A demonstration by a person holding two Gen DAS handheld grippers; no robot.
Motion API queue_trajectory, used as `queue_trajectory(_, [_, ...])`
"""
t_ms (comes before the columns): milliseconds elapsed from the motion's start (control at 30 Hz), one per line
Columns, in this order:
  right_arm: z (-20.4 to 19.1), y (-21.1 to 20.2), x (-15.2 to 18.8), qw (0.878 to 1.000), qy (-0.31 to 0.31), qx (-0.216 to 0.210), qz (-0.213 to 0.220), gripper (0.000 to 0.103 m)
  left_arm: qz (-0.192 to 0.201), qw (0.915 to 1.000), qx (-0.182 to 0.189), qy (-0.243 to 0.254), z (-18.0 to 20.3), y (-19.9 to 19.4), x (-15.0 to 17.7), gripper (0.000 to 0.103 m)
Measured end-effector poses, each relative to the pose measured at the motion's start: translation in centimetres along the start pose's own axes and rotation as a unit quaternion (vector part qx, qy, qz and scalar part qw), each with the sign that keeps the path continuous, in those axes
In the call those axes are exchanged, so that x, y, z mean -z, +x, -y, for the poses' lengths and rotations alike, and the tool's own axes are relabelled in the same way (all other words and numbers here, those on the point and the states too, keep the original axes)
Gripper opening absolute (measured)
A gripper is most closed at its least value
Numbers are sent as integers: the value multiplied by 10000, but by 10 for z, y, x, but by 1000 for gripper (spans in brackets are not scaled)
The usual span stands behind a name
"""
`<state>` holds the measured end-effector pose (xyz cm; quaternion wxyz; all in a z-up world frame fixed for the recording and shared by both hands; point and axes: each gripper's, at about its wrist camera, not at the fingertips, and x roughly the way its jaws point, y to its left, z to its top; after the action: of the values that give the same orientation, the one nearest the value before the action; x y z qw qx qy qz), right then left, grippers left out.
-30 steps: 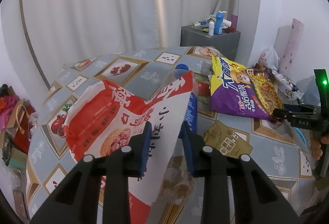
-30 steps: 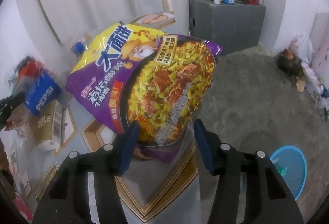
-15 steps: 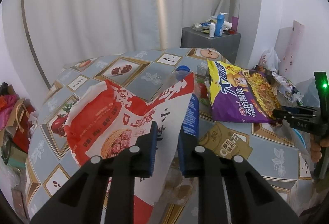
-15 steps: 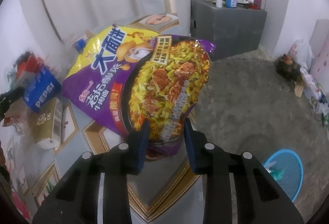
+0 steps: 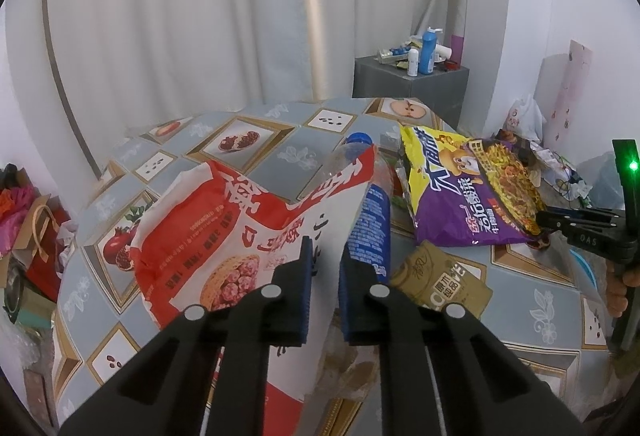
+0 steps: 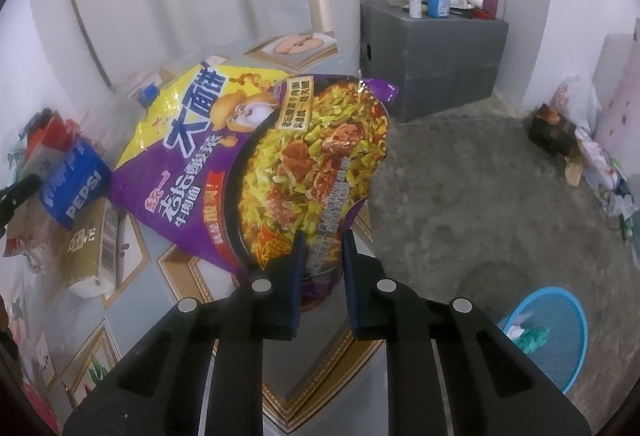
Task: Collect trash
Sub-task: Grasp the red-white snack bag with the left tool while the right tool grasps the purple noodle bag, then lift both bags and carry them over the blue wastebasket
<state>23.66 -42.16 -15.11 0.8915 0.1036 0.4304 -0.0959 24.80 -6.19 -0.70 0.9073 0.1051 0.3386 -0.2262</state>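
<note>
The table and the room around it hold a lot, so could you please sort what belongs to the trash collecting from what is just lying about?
For the job:
- red and white bag, left gripper closing on it
- purple noodle bag, right gripper closing on it
- Pepsi bottle
- blue bin

Lying about:
- grey cabinet with toiletries
- curtain

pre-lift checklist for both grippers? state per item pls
1. Left gripper on the red-and-white bag: jaws closing, bag edge between them. Ok.
2. Right gripper on the purple noodle bag: jaws closing, bag's lower corner between them. Ok.
3. Firm pinch on either bag: cannot tell.
4. Pepsi bottle beside the red-and-white bag: very close, may get dragged. Not ok.
5. Blue bin on the floor, open, some trash inside: ok.
6. Path from table to bin: bare floor between. Ok.
</note>
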Motion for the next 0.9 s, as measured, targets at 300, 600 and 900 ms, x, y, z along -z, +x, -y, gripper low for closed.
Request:
queue_trajectory(300, [2,-2,1,9999,25,102,40,0,61,10000,-9,-30,-2,-4,1,8])
queue_trajectory(600, [0,-10,2,9996,20,162,212,0,154,9998,-78,-38,-6,-9,1,5])
queue_trajectory(900, [-1,-26,1,9987,28,202,467,0,366,9992,-155,-86,-14,-18,-1,2])
